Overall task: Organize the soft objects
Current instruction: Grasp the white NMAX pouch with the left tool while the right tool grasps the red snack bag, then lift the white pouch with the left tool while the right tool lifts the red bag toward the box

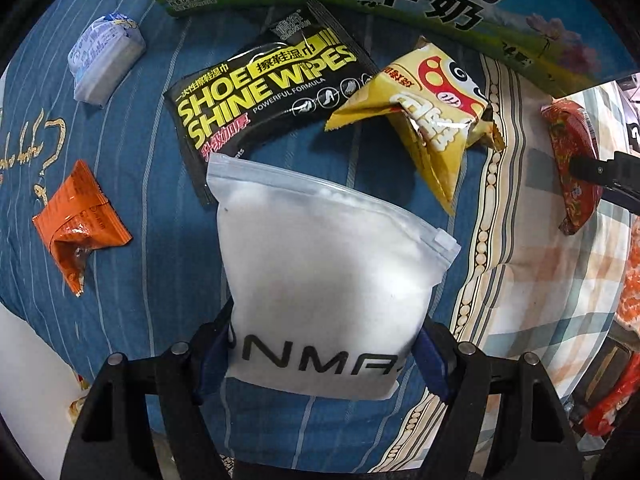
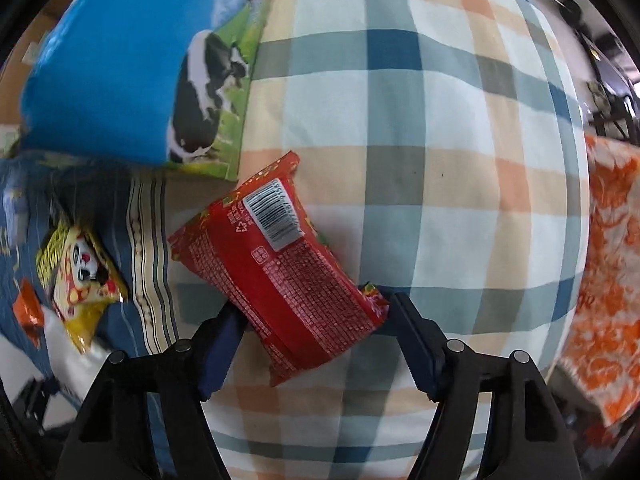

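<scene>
My left gripper (image 1: 322,354) clamped the white frosted zip pouch (image 1: 328,276) above the blue striped bedding (image 1: 160,240); my right gripper (image 2: 316,344) pinched the red crinkly snack packet (image 2: 280,276) over plaid cloth (image 2: 420,120). Slick film might slip.

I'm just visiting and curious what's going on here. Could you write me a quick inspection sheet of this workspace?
Surface: blue striped bedspread beside a plaid sheet.
Job's things: white zip pouch; red snack packet; shoe wipes pack; yellow snack bag; orange sachet; tissue pack.
Clutter: milk carton box.
Grippers: left hand-held gripper shut on the pouch; right hand-held gripper around the red packet, contact unclear.
Cables: nothing seen.
Surroundings: orange patterned fabric.
</scene>
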{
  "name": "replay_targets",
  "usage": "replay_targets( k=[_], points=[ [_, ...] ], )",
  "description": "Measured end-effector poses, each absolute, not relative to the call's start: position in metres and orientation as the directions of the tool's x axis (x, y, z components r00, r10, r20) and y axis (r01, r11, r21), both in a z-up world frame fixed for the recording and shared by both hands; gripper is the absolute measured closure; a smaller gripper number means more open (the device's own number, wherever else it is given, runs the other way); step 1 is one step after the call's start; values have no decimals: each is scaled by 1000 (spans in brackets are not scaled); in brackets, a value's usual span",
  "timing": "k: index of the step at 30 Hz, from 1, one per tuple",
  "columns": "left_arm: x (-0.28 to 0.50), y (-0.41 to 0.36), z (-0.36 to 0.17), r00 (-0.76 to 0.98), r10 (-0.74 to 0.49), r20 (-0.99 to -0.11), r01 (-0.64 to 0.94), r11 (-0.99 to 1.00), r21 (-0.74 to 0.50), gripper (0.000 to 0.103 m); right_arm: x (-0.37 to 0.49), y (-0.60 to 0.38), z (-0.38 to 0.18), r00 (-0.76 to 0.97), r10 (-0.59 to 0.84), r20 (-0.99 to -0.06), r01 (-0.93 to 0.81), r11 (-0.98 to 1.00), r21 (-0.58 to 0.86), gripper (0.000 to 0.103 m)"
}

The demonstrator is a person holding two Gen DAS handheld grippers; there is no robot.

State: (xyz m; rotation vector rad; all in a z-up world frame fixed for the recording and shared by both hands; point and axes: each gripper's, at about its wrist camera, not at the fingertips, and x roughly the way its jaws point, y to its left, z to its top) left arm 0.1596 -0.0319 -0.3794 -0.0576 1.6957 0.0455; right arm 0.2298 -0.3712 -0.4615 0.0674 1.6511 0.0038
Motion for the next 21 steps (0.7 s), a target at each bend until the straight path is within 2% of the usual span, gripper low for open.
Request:
replay_targets(
  k=[3, 4, 6, 14, 21],
  points=[
    [163, -25, -375, -129, -15, -992, -65, 998, -6, 27, 215, -372, -457, -96, 46, -994, 110, 993, 35, 42],
    [162, -38, -383, -127, -12, -992, -65, 998, -4, 27, 207, -373, -456, -108, 53, -993, 127, 991, 39, 43],
    [153, -54, -407, -122, -2, -993, -62, 998, 6, 27, 188, -372, -455, -144, 64, -988, 163, 986, 40, 43],
    [100, -57, -419, -135, 46, -990, 5, 999, 46, 26, 91, -343, -465, -251, 93, -963, 185, 982, 47, 44],
    [93, -58, -430, -132, 58, -990, 43, 998, 53, 24, 95, -305, -469, -243, 52, -969, 142, 990, 18, 43]
  ],
)
